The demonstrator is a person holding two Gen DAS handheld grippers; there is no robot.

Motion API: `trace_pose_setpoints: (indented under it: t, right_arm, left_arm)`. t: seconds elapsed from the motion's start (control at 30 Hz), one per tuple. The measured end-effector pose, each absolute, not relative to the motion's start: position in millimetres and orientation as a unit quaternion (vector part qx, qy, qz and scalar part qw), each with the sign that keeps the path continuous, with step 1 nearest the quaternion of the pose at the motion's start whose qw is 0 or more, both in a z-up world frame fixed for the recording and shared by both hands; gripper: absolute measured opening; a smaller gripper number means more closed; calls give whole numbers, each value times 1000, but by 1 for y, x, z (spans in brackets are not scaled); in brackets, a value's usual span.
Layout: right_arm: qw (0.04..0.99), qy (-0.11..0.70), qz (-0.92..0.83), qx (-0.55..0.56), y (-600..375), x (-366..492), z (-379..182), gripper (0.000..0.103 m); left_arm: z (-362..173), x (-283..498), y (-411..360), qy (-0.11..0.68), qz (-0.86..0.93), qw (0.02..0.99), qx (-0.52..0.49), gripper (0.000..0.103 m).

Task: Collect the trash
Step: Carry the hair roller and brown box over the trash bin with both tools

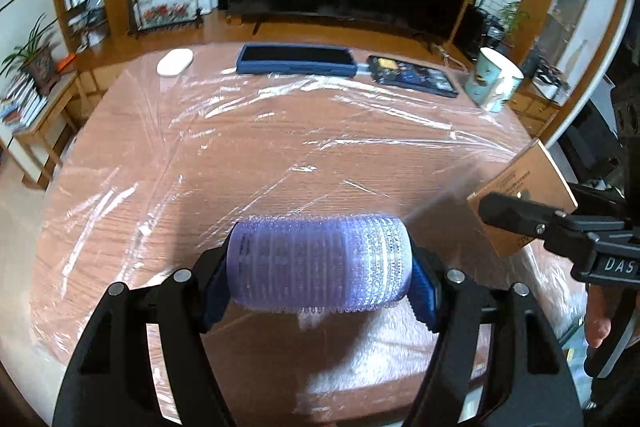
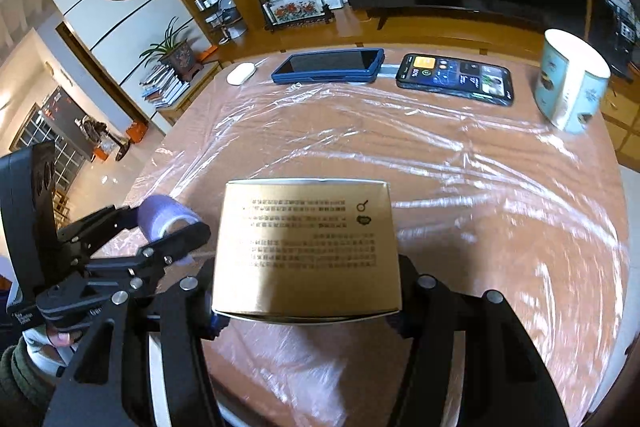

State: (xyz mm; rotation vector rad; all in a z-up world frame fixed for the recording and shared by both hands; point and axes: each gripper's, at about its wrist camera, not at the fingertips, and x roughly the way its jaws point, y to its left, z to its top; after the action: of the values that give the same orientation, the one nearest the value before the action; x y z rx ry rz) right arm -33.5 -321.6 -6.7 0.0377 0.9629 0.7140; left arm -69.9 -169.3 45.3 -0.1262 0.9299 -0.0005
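My left gripper (image 1: pixel 320 279) is shut on a purple hair roller (image 1: pixel 320 263), held sideways between the fingers above the near part of the table. It also shows in the right wrist view (image 2: pixel 166 217), to the left. My right gripper (image 2: pixel 308 311) is shut on a gold cardboard box (image 2: pixel 308 247) with printed text, held above the table. The box (image 1: pixel 524 203) and the right gripper show at the right edge of the left wrist view.
The round wooden table (image 2: pixel 480 227) is covered with clear plastic film. At its far side lie a white mouse (image 1: pixel 175 62), a blue-cased device (image 1: pixel 296 59), a lit phone (image 2: pixel 454 78) and a patterned mug (image 2: pixel 570 81). A TV stands behind.
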Motion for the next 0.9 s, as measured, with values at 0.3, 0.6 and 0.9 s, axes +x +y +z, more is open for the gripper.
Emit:
trace_pose_setpoints:
  t: [0.3,0.6,0.9]
  right_arm:
    - [834,449,313,66,-318,-110,0,58]
    - [830,459,313,55,-323,-174,-4,58]
    - [803,497,329,26,-338,-208,-36,58]
  left_arm:
    - [69,-115,-144,433,-94,896,-13,72]
    - [68,-166,-152,442,-148,884,14,72]
    - [46,-205,-183,475,-157,865,34,72]
